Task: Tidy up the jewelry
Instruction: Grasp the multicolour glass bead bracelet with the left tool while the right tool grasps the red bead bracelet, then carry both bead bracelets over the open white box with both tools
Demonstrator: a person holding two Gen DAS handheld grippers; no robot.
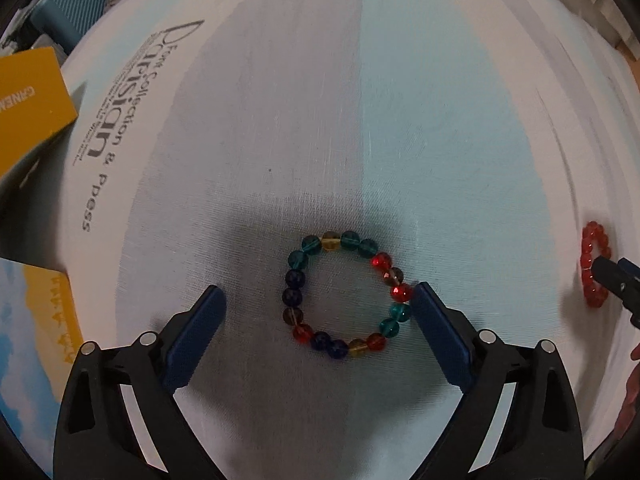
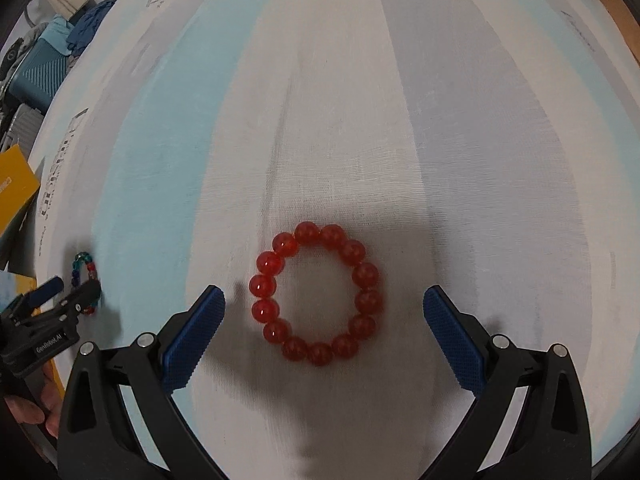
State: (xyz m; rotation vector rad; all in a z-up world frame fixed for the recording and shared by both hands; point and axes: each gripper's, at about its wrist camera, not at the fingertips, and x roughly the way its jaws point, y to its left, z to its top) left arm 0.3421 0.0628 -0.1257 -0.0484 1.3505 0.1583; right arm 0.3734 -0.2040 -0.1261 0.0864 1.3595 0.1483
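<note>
On the striped cloth covering the counter, two bracelets are lying flat and well apart, each framed by its own tongs. The left tongs are standing spread around the mixed bracelet, the right-hand pad touching or nearly touching its beads. The right tongs are spread around the red bracelet, clear of it on both sides. Both appear lined up for a pickup. A yellow box and a teal case are sitting at the left edge; nothing is blocking either grasp.
</note>
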